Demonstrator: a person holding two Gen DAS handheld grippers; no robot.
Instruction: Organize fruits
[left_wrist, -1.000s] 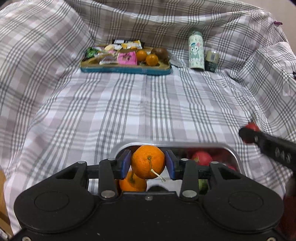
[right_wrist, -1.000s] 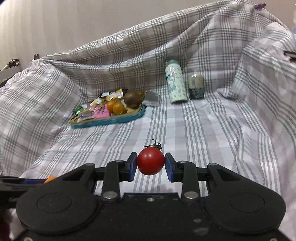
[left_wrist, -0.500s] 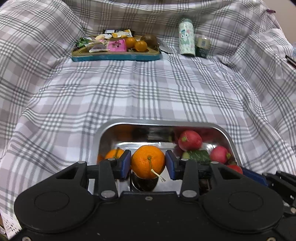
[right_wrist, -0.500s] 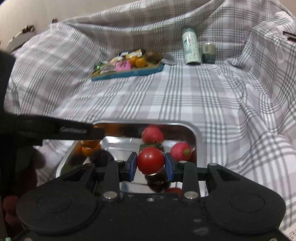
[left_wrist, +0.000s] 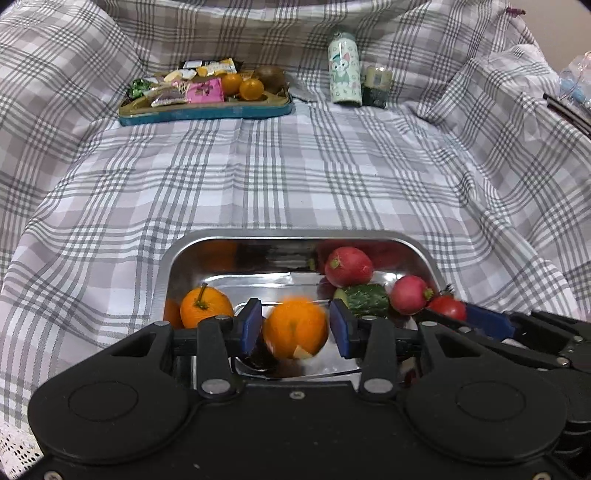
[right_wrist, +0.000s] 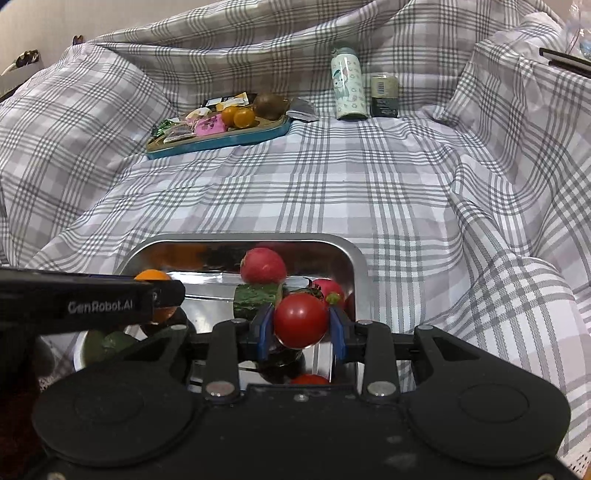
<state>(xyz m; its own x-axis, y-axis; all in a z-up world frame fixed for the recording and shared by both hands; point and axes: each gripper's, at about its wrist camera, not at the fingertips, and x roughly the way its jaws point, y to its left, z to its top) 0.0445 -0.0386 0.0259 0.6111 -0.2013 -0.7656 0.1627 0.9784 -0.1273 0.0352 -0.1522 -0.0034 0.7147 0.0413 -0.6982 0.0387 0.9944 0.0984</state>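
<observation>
Grey-and-white checked cloth (left_wrist: 295, 177) covers the whole surface and rises in folds at the back and sides. Nearest the cameras, the left tool (left_wrist: 295, 326) has its blue pads on either side of a blurred orange (left_wrist: 295, 328), held just above the steel tray (left_wrist: 173, 258). The right tool (right_wrist: 301, 328) is clamped tight on a red tomato (right_wrist: 300, 319) over the same tray's right end. In the tray lie a second orange (left_wrist: 205, 308) at the left, a piece of cucumber (left_wrist: 364, 299) in the middle, and two pink-red radishes (left_wrist: 349, 266) toward the right wall. Well beyond, near the back fold, a blue-rimmed tray (left_wrist: 207, 112) carries wrapped snacks (left_wrist: 205, 91), two small oranges (left_wrist: 251, 88) and a brown kiwi (left_wrist: 271, 77). To its right a printed bottle (left_wrist: 344, 70) stands upright, with a small dark jar (left_wrist: 376, 86) just beside it.
</observation>
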